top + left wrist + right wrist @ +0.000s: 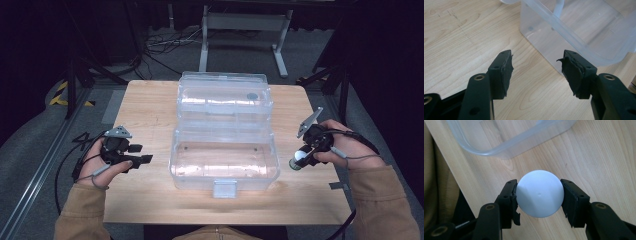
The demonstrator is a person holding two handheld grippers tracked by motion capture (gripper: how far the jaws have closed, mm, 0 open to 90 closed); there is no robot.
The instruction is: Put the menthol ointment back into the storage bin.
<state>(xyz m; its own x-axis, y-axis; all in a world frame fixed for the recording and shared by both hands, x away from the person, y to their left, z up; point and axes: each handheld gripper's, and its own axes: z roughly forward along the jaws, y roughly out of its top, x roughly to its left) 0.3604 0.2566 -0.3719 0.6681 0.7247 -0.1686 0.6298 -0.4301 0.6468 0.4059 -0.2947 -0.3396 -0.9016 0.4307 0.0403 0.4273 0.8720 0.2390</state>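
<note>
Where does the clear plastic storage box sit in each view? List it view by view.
High view: clear plastic storage box at the table's centre, lid open toward the back.
Left gripper view: its corner, upper right.
Right gripper view: its rounded corner, along the top.
Shared landmark: light wooden tabletop beneath it.

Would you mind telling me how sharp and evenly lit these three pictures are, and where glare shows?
High view: soft overall, surroundings nearly black, pale glare streaks on the clear plastic box. Left gripper view: wood grain crisp, the open left gripper in shade, the box wall hazy. Right gripper view: the white ball is evenly lit with a soft shaded side, held in the right gripper; table sharp.
</note>
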